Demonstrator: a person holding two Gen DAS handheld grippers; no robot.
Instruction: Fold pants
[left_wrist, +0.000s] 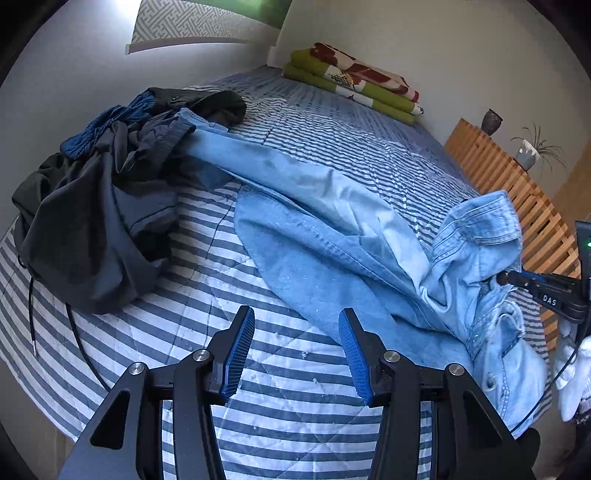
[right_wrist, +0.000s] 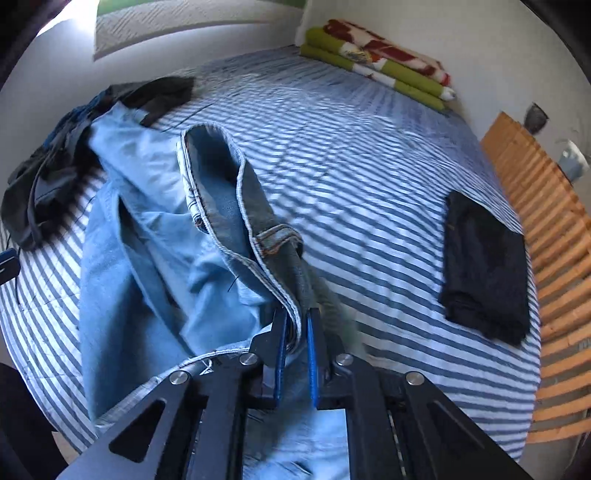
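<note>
Jeans: I saw the light-blue jeans (left_wrist: 332, 229) sprawled across the striped bed (left_wrist: 280, 373), one leg reaching toward the dark clothes pile (left_wrist: 99, 206), the waistband (right_wrist: 229, 206) lifted off the quilt.
Right gripper: my right gripper (right_wrist: 295, 325) had its fingers clamped on the waistband edge, denim pinched between the blue pads.
Left gripper: my left gripper (left_wrist: 297, 332) hovered over bare quilt just beside the jeans' near edge, fingers apart, nothing between them.
Open room: I had clear striped quilt right of the jeans, up to the folded black garment (right_wrist: 484, 269) near the bed's right edge.
Edges: the wooden slats (right_wrist: 554, 258) ran along that side; folded blankets (left_wrist: 354, 81) lay against the far wall.
</note>
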